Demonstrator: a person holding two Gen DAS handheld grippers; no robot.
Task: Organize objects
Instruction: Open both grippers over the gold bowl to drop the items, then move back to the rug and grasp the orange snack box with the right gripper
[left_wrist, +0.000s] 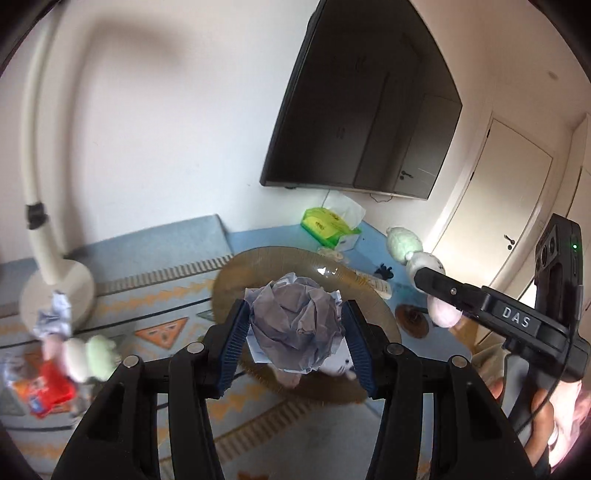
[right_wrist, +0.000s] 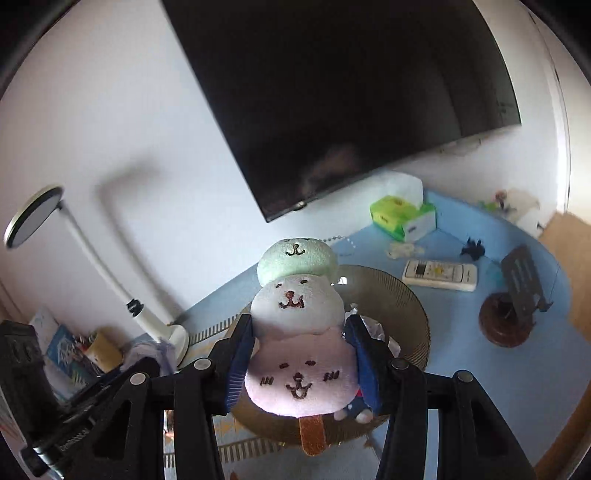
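Crumpled grey-white paper, wadded into a rough ball (left_wrist: 295, 325), sits between the blue ribbed pads of the left tongs (left_wrist: 295, 343), whose jaws stand about half open and press on its two sides, holding it above a round brown wicker tray (left_wrist: 236, 269) that lies on the blue patterned bench (left_wrist: 155, 295). The right tongs (right_wrist: 301, 363) are closed partway on a plush toy shaped like a three-ball dumpling skewer (right_wrist: 299, 332): the pads clamp the pale pink bottom ball, with a white ball above it and a mint green ball at the top, each stitched with a small face. Its long axis runs up and away from the tongs toward the wall, with the short brown stick end pointing back at the camera. In the left wrist view the same toy (left_wrist: 424, 266) juts out sideways from the right tongs (left_wrist: 428, 280), beside the tray's far right edge. Around them lie a green tissue box (right_wrist: 402, 218) under a large black wall screen (right_wrist: 351, 92), a white remote control (right_wrist: 439, 275), a dark round wooden stand (right_wrist: 498, 325), and a white gooseneck lamp (right_wrist: 110, 266) at the left. More crumpled paper (left_wrist: 55, 317), another blurred skewer plush (left_wrist: 88, 358) and a red packet (left_wrist: 44, 395) lie at the bench's left.
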